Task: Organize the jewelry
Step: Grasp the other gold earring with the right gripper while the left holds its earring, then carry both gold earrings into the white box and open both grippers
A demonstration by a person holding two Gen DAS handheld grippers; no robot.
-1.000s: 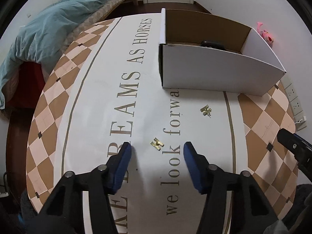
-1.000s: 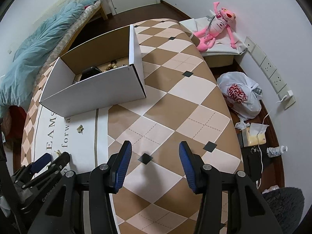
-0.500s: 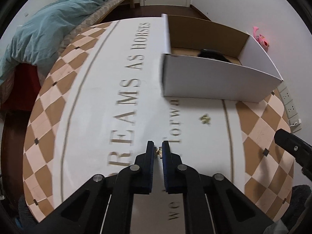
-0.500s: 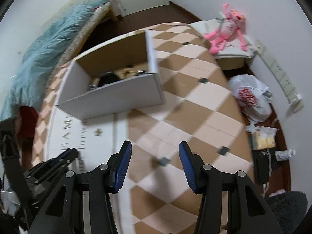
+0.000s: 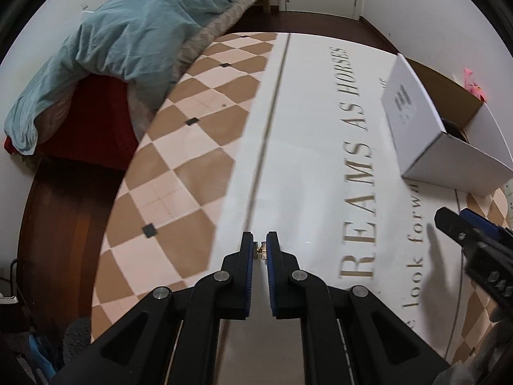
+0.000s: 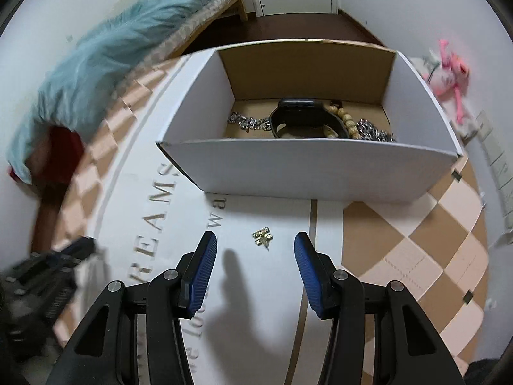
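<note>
In the left wrist view my left gripper [image 5: 259, 246] is shut on a small gold earring [image 5: 259, 250], held above the patterned tablecloth [image 5: 198, 147]. The white cardboard box [image 5: 416, 122] stands to its right. In the right wrist view my right gripper [image 6: 255, 250] stands open over the cloth, with a second gold earring [image 6: 263, 236] lying on the table between and just beyond its fingertips. Behind it is the white box [image 6: 314, 170], holding a black watch [image 6: 301, 114], a wooden bead bracelet [image 6: 346, 122] and silver chains [image 6: 248, 121]. The left gripper [image 6: 64, 253] shows blurred at the left edge.
A bed with a teal duvet [image 5: 128, 41] lies beyond the table's left edge. A pink plush toy [image 6: 449, 73] and wall sockets [image 6: 500, 173] are to the right. The right gripper [image 5: 474, 243] enters the left wrist view at the right edge.
My left gripper shut on the gold earring and carried it leftward off the cloth. My right gripper swung left from the bare checks to the second earring in front of the box.
</note>
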